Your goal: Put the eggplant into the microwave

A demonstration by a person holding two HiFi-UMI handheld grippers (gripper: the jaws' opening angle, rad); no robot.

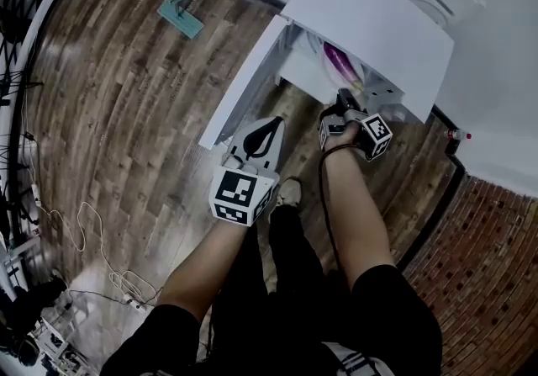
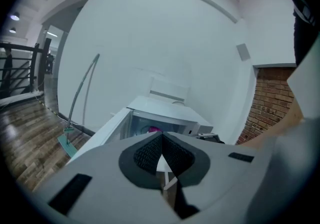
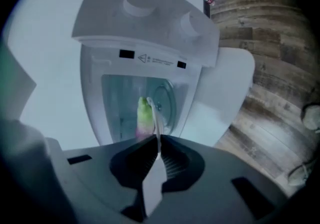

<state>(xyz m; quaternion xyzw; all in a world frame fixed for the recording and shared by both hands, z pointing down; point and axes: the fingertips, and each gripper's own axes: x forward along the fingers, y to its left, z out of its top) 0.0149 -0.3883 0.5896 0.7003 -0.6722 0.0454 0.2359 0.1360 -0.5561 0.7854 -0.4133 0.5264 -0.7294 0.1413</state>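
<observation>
Both tongs, the left gripper (image 2: pixel 161 150) and right gripper (image 3: pixel 157 144), are pressed together, empty; the eggplant (image 1: pixel 340 60) lies inside the open microwave (image 1: pixel 370 21). Best move now: swing the door (image 1: pixel 244 90) shut gently.

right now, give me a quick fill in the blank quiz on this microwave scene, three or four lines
1. The door of the microwave stands ____.
2. The eggplant lies ____ the microwave.
3. The jaws of the right gripper are ____, with nothing between them.
4. The floor is laid with ____ planks.

Missing words: open; inside; shut; wood
</observation>
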